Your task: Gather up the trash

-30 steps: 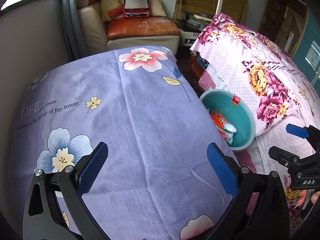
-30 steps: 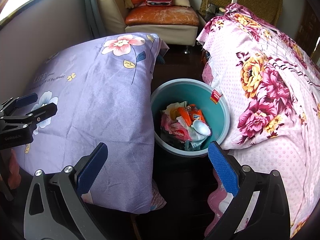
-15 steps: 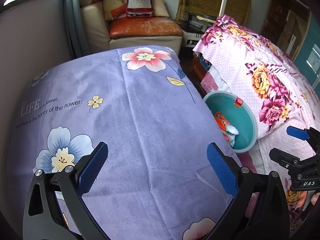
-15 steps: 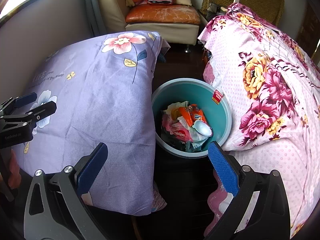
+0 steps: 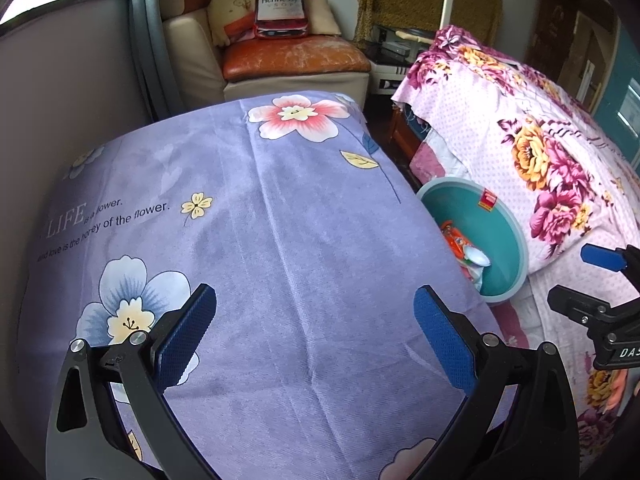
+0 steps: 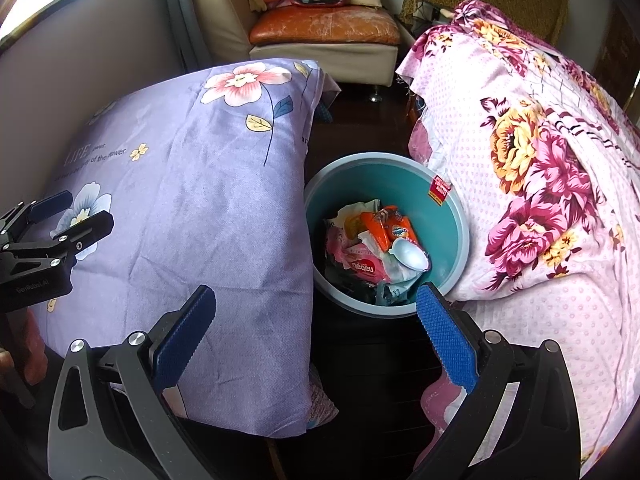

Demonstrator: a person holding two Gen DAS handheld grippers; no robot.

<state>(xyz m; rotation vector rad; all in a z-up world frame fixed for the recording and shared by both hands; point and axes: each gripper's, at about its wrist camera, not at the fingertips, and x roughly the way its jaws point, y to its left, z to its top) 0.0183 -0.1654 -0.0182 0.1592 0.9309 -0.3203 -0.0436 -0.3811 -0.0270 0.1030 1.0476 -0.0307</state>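
A teal bin (image 6: 448,216) stands on the dark floor between two beds and holds several wrappers (image 6: 376,248), orange, pink and white. It also shows in the left wrist view (image 5: 504,240), half hidden by the purple bed. My right gripper (image 6: 316,336) is open and empty, above and just short of the bin. My left gripper (image 5: 316,336) is open and empty over the purple flowered bedspread (image 5: 248,240). Each gripper shows at the edge of the other's view.
A pink flowered bed (image 6: 540,168) stands right of the bin. The purple bed (image 6: 192,184) stands to its left. A beige chair with an orange cushion (image 6: 324,24) and a Hennessy bag (image 5: 280,4) stands at the back. A grey wall (image 5: 68,112) runs along the left.
Both grippers have drifted slightly back and up, so the bin sits a little farther in view. The jaws have stayed open and empty.
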